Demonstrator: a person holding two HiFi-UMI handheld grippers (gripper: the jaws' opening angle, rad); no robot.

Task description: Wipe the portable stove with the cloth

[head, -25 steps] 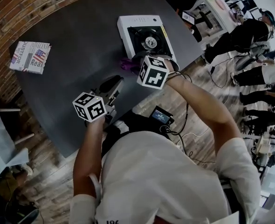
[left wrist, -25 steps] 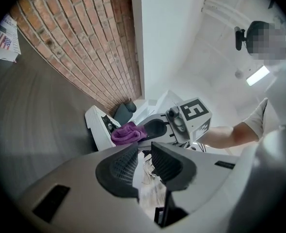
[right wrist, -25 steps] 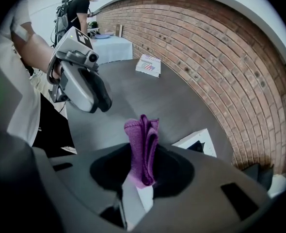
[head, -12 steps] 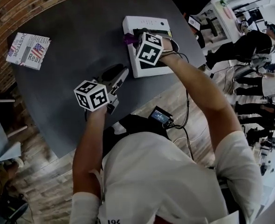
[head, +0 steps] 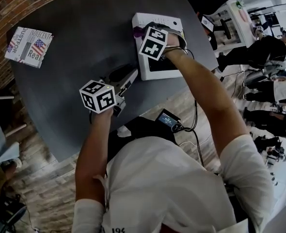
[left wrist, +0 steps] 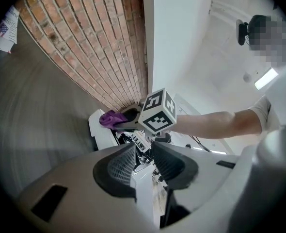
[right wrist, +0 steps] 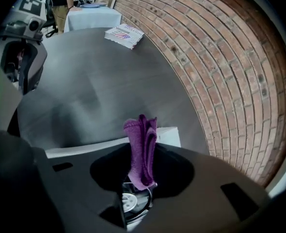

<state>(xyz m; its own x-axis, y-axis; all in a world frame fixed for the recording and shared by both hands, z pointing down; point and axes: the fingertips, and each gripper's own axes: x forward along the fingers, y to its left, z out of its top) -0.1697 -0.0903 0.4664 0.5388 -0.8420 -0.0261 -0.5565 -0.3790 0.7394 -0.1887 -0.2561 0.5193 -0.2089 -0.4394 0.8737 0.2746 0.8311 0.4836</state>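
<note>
Dark round table [head: 85, 33] seen from above, with a brick wall [right wrist: 220, 57] along its far side. A magazine [head: 28, 43] with a flag on its cover lies on the table, well beyond the left gripper [left wrist: 144, 148] and off to its left. Several people [head: 266, 42] stand on the wooden floor [head: 41, 188], well away to the right of the right gripper [right wrist: 142, 153]. A small screen [head: 168, 120] hangs at the operator's waist, behind both tools.

The portable stove [head: 158, 19] sits on the table directly under the right gripper and just ahead of the left gripper's tips. From the head view, the right gripper and the forearm [head: 201, 89] behind it cover much of the stove top. In the left gripper view, the right gripper's marker cube [left wrist: 157, 111] stands in the line of sight to the stove.

Left gripper: jaws apart, just opened wider, with nothing between the pads. Right gripper: jaws closed on the cloth [right wrist: 141, 135], tilted steeply down over the stove.

The cloth is purple and bunched into upright folds that rise past the jaw tips. The stove has a white casing and a black recessed top. Its round burner [right wrist: 127, 201], with a pale centre, shows beneath the right gripper's jaws.
</note>
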